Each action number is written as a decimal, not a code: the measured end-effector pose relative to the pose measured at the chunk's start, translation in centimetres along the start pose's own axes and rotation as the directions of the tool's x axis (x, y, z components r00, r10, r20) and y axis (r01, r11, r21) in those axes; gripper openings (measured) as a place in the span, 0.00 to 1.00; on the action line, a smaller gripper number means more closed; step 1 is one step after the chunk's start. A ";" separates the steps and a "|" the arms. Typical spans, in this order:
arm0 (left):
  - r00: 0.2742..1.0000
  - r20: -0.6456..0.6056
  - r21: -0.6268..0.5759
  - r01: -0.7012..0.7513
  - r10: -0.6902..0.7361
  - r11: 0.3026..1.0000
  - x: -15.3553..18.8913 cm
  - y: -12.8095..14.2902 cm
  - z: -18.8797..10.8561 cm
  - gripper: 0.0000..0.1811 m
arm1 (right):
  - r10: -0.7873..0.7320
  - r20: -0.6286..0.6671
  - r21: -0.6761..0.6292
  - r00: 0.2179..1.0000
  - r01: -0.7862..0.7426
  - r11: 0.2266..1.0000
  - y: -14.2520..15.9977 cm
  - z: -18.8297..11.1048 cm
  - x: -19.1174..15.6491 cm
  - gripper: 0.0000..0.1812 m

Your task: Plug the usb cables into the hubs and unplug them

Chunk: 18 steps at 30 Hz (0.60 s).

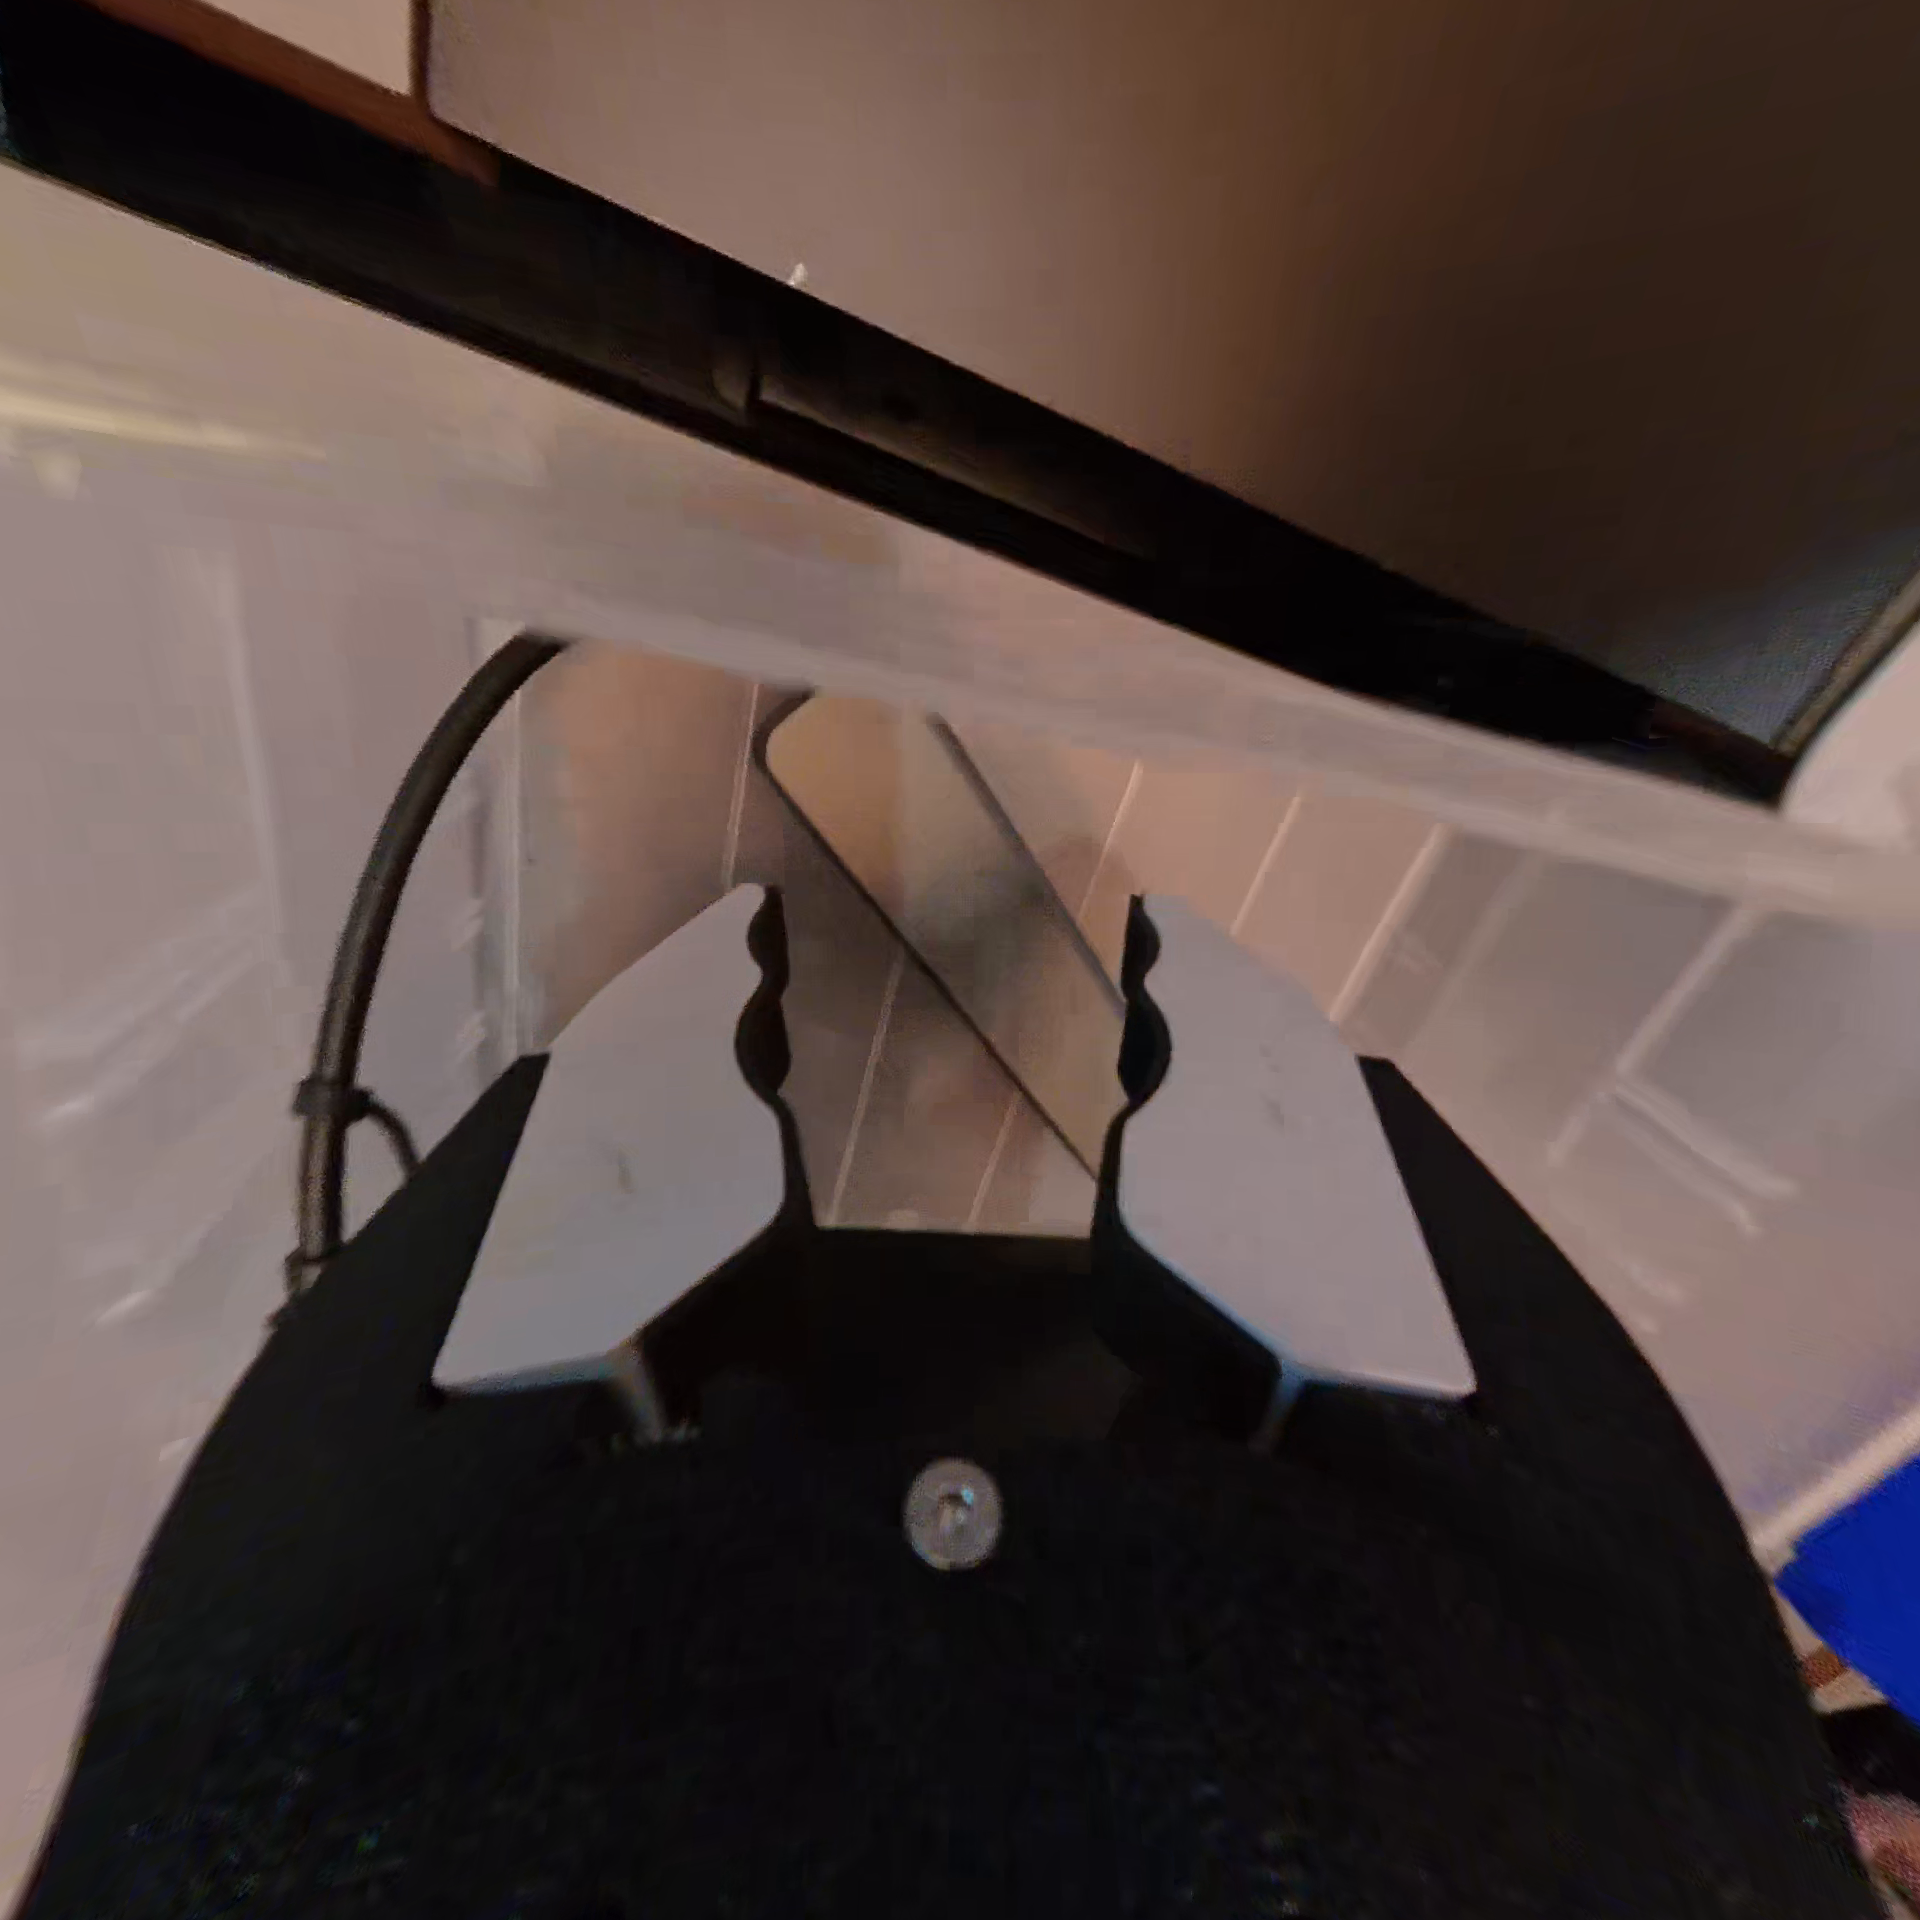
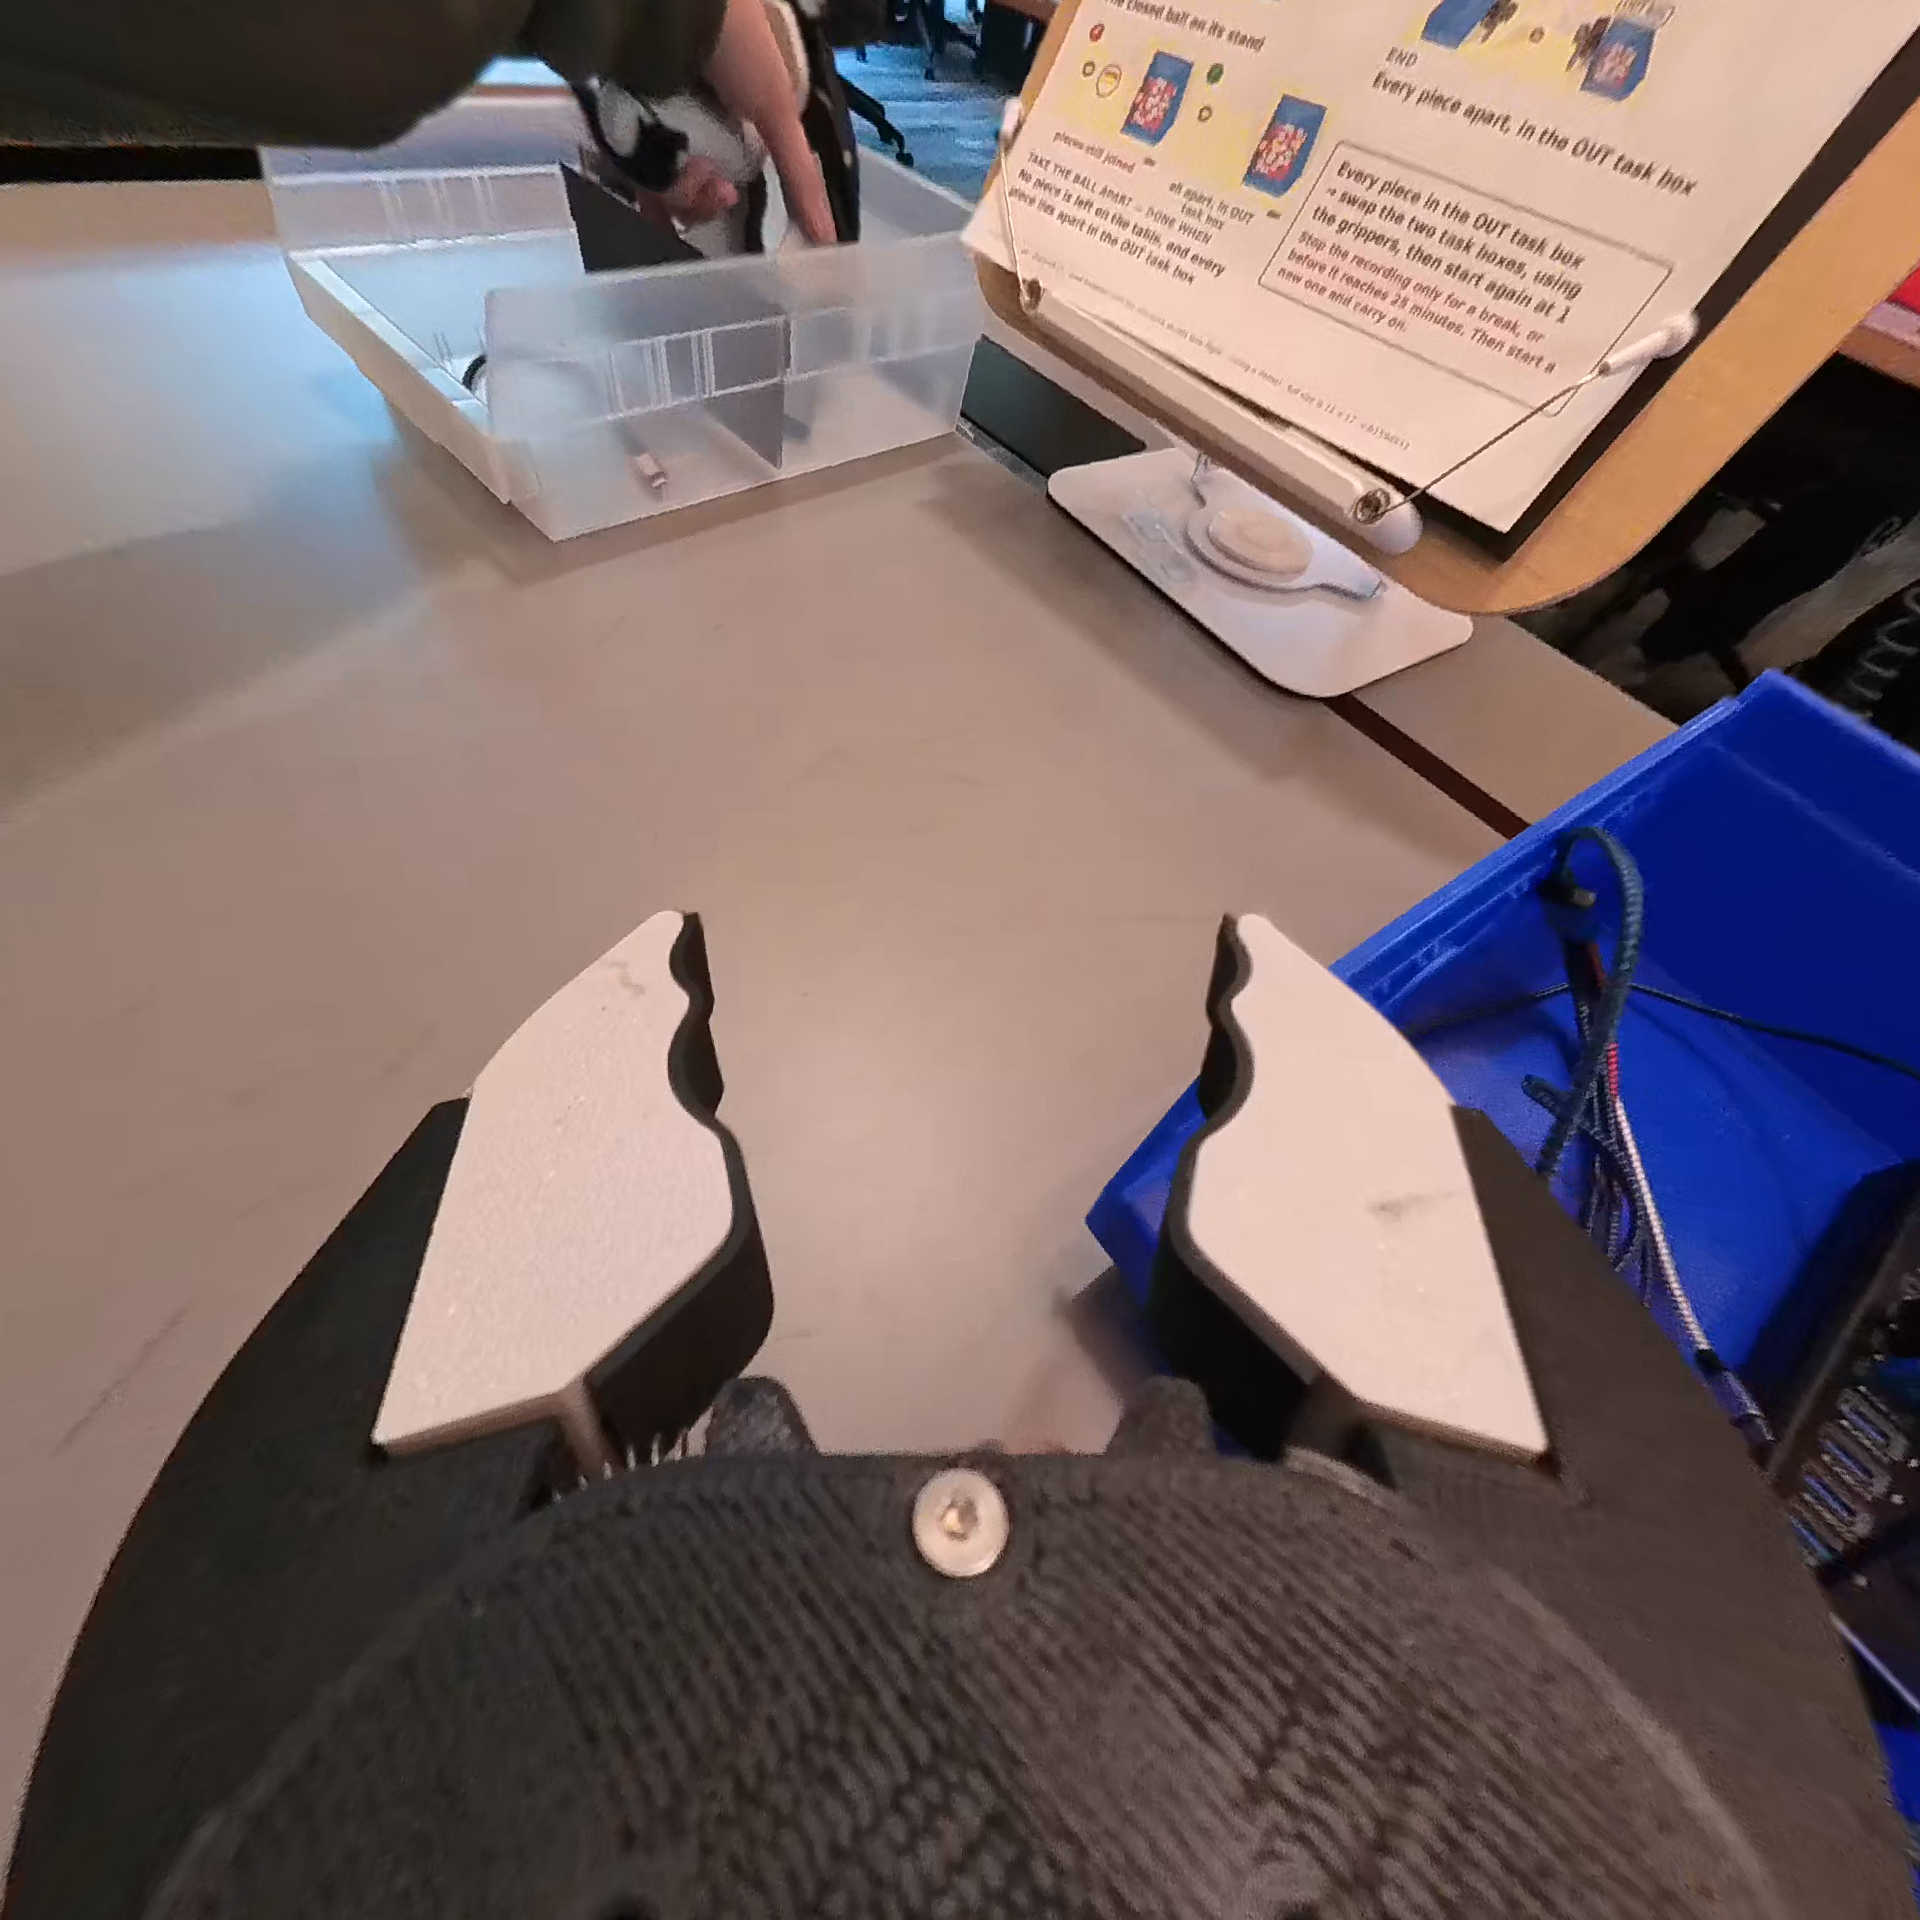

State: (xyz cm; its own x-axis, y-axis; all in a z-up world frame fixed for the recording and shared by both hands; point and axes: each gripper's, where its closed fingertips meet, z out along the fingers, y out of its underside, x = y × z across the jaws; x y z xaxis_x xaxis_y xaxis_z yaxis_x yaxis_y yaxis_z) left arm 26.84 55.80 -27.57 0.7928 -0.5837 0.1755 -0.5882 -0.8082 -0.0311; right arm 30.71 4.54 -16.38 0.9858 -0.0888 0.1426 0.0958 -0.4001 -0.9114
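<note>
Hovering with jaws parted, the right claw (image 2: 961, 1039) hangs over the beige desk (image 2: 520, 831), while the left claw (image 1: 951, 997), seemingly released too, reaches into the frosted clear plastic box (image 2: 727, 384).

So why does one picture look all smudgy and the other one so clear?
In the left wrist view the left gripper is inside the clear plastic box, so its frosted walls look dim, hazy and blurred. In the right wrist view light falls evenly on the table, so the right gripper and blue bin look sharper, though the wide lens bends the edges.
</note>
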 end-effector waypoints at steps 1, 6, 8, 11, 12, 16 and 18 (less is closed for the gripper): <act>0.999 0.043 0.004 0.007 -0.007 1.000 -0.3 -0.2 0.3 0.30 | 0.007 0.008 -0.010 1.000 -0.007 1.000 0.4 0.2 0.0 0.51; 0.982 0.170 -0.010 -0.084 0.084 0.996 -1.1 -0.1 0.5 0.22 | 0.005 0.015 -0.054 1.000 -0.004 0.999 1.6 0.7 0.0 0.50; 0.982 0.164 0.015 -0.100 0.096 0.995 -1.2 -0.1 0.5 0.21 | 0.004 0.018 -0.054 1.000 -0.003 0.999 1.6 0.7 0.0 0.50; 0.984 0.122 0.041 -0.136 0.130 0.990 -1.3 0.1 0.3 0.20 | 0.008 0.016 -0.050 1.000 -0.007 0.999 1.6 0.6 0.0 0.50; 0.988 0.100 0.060 -0.126 0.120 0.990 -1.2 0.1 0.2 0.20 | 0.007 0.014 -0.048 1.000 -0.006 0.999 1.5 0.5 0.1 0.50; 0.993 0.018 0.130 -0.117 0.116 0.985 -0.6 -0.1 -1.2 0.19 | 0.002 0.006 -0.041 1.000 -0.002 0.999 1.2 0.2 0.1 0.49; 0.992 -0.031 0.165 -0.116 0.122 0.980 -0.1 -0.2 -2.2 0.18 | -0.004 0.005 -0.047 1.000 0.004 0.999 1.1 0.2 0.0 0.49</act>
State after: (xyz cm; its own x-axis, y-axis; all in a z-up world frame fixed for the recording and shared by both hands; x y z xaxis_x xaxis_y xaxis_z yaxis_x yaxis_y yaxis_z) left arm 26.55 56.16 -25.37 0.7096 -0.6754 0.2008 -0.6413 -0.7371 -0.2131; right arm 30.82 4.22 -17.49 0.9861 -0.0823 0.1441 0.0934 -0.4428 -0.8917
